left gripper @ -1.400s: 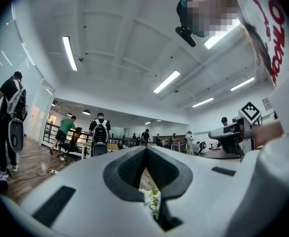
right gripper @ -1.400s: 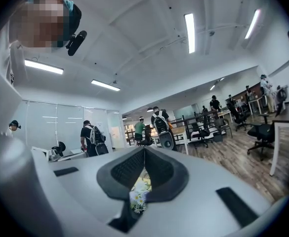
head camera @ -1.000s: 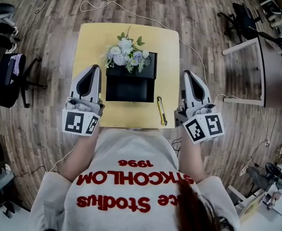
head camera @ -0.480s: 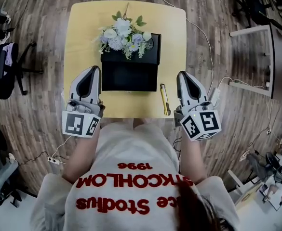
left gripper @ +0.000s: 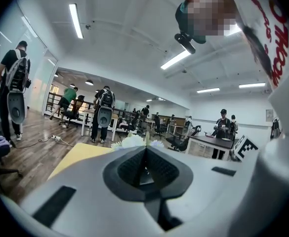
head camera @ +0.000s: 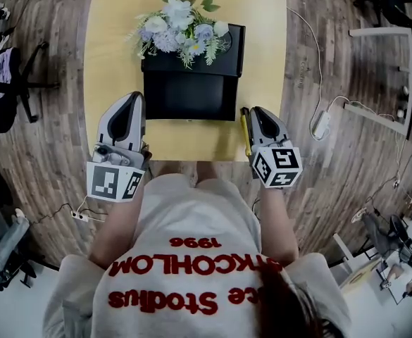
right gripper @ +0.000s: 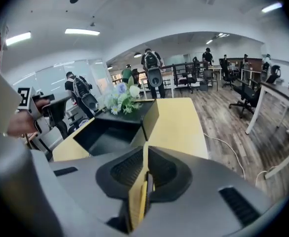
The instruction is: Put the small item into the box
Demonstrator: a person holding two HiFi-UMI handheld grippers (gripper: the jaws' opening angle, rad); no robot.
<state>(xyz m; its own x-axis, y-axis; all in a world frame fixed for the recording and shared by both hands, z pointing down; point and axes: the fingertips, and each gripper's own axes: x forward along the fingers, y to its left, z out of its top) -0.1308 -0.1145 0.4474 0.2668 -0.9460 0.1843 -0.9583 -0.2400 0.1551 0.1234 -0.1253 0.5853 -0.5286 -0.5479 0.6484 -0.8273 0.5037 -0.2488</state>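
A black open box [head camera: 188, 101] stands mid-table with a bunch of pale flowers [head camera: 181, 30] on its far part. A slim yellow utility knife [head camera: 245, 127] lies on the yellow table [head camera: 114, 48] just right of the box. My right gripper [head camera: 253, 111] sits right over the knife's near end. Its jaws are nearly together and starting to part, and in the right gripper view the knife [right gripper: 139, 201] shows through the thin slit below the gripper [right gripper: 145, 157]. My left gripper [head camera: 132, 96] is shut and empty, left of the box.
A power adapter [head camera: 322, 125] with its cable lies on the wooden floor right of the table. An office chair [head camera: 8, 76] stands at the left and a desk [head camera: 403, 69] at the right. Several people stand far off in the room.
The right gripper has moved left and forward from beside the knife to directly over it. The table has come closer in the head view. The left gripper has hardly moved.
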